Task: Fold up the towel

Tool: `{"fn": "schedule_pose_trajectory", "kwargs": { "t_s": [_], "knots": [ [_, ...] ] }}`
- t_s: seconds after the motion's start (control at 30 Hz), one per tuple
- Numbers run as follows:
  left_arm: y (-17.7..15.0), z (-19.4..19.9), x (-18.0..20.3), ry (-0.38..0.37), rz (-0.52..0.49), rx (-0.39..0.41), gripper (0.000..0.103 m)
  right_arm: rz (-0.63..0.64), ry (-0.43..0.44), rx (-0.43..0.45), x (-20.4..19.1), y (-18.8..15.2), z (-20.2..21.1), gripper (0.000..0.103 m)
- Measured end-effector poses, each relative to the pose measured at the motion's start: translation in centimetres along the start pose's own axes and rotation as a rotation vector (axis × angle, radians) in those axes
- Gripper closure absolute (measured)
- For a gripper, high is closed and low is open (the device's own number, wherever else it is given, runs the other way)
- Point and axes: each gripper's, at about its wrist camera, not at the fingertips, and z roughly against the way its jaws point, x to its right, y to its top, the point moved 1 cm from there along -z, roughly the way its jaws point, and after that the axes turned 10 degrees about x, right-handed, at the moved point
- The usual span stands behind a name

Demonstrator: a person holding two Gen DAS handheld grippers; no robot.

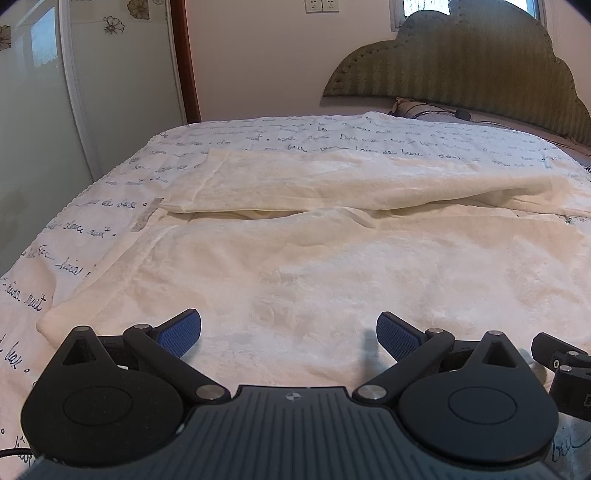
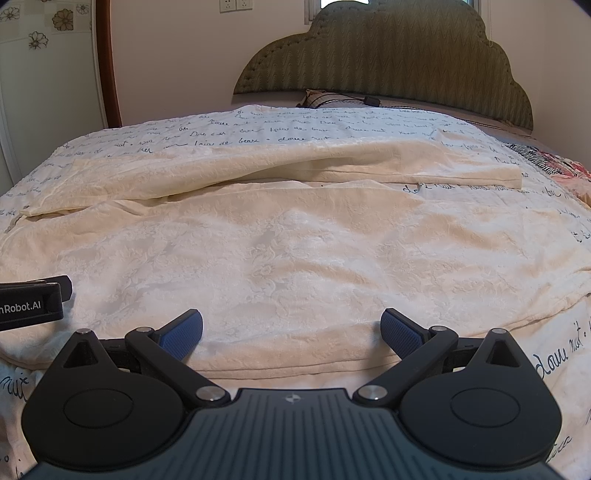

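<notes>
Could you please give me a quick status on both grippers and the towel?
Left gripper and right gripper: jaws open, empty, over near edge. Towel spread on bed, far side folded inward. Nothing in the way.

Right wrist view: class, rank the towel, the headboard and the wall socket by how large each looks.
1. towel, nearest the camera, so partly inflated
2. headboard
3. wall socket, smallest and farthest, cut by the frame's top edge

The bed (image 1: pixel 122 177) wears a white cover printed with dark handwritten script. A cream towel (image 1: pixel 332 266) lies spread directly on it, its far part folded over toward the near part. A pillow (image 2: pixel 325 99) rests against the green padded headboard (image 2: pixel 388 55).
</notes>
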Motion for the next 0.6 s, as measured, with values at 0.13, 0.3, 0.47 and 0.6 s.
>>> {"fn": "schedule_pose_trajectory", "kwargs": {
  "t_s": [0.13, 0.3, 0.47, 0.6],
  "knots": [
    [0.0, 0.1, 0.1, -0.013, 0.000, 0.004, 0.001, 0.000, 0.000, -0.001, 0.0, 0.0, 0.0, 0.000],
    [-0.1, -0.2, 0.0, -0.034, 0.017, -0.021, 0.002, -0.001, 0.000, -0.001, 0.0, 0.0, -0.1, 0.000],
    [0.1, -0.3, 0.0, -0.036, -0.001, -0.022, 0.002, 0.005, 0.006, -0.002, -0.1, -0.2, -0.3, 0.000],
    [0.5, -0.8, -0.2, -0.023, -0.032, -0.012, 0.001, 0.032, 0.037, 0.013, -0.7, 0.8, -1.1, 0.000]
  ]
}}
